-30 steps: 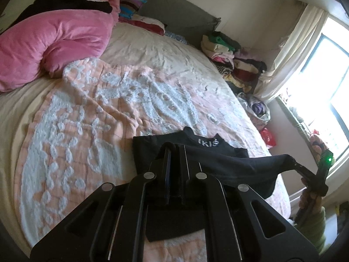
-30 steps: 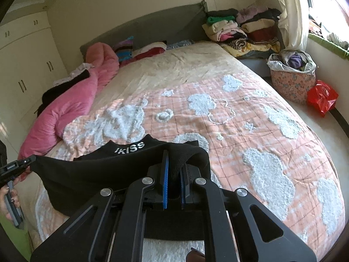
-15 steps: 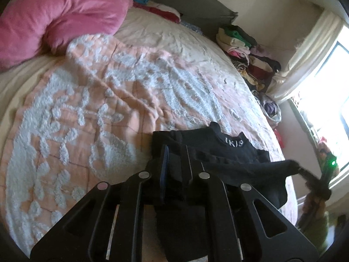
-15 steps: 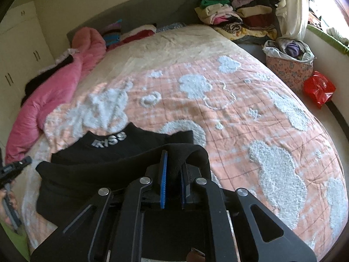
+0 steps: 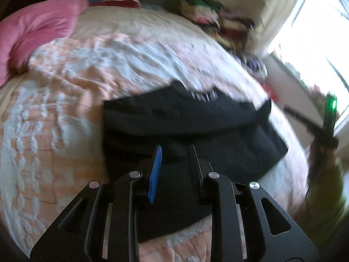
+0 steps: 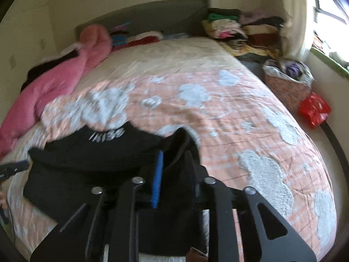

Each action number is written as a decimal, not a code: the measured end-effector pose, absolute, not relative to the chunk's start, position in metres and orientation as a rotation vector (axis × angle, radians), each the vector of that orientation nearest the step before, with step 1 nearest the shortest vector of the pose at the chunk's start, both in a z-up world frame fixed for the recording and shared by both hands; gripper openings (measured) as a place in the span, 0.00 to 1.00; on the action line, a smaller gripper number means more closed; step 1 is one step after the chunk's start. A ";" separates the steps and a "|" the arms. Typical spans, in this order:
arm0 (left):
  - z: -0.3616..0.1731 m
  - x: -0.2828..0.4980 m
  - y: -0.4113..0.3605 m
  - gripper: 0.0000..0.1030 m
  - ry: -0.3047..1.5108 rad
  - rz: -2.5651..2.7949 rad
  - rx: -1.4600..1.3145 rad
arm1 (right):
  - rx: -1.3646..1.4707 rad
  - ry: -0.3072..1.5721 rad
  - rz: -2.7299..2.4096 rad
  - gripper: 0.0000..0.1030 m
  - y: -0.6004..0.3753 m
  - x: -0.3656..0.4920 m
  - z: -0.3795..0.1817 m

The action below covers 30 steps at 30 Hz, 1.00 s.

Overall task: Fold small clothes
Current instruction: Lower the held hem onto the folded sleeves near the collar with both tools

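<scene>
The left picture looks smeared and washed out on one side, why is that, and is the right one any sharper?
Left wrist view: motion blur smears the quilt and black garment, and the window blows out to white glare. Right wrist view: milder blur, so the garment's white lettering is nearly readable; window glare only at its top corner. Both bulge from the fisheye lens.

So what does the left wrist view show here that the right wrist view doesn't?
Only the left wrist view: the right gripper's side at the frame edge with a green light, and the left gripper, jaws opening above the cloth.

Only the right wrist view: a red bag on the floor, the garment's white lettering readable, and the right gripper with cloth between its jaws.

Both: the black garment lying on the peach blanket, the pink duvet, and stacked clothes.
</scene>
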State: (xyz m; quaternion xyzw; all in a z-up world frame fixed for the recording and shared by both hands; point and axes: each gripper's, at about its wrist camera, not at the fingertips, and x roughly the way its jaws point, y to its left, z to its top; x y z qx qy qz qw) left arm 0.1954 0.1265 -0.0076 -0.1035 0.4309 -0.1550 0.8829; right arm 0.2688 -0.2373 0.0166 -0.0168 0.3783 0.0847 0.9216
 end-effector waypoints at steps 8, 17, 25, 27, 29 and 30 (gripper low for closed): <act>-0.033 0.198 0.105 0.16 0.963 -0.286 -0.014 | -0.214 0.962 0.166 0.17 -0.213 0.280 -0.036; -0.040 0.230 0.116 0.17 0.953 -0.240 -0.071 | -0.098 0.970 0.164 0.17 -0.226 0.319 -0.047; -0.022 0.251 0.142 0.18 0.848 -0.153 -0.165 | -0.032 0.912 0.147 0.17 -0.239 0.347 -0.041; -0.018 0.251 0.151 0.27 0.819 -0.127 -0.185 | -0.022 0.893 0.137 0.17 -0.244 0.352 -0.039; -0.017 0.251 0.157 0.30 0.812 -0.113 -0.207 | -0.012 0.875 0.127 0.17 -0.249 0.355 -0.036; -0.018 0.251 0.162 0.30 0.810 -0.105 -0.221 | -0.007 0.870 0.128 0.18 -0.250 0.355 -0.036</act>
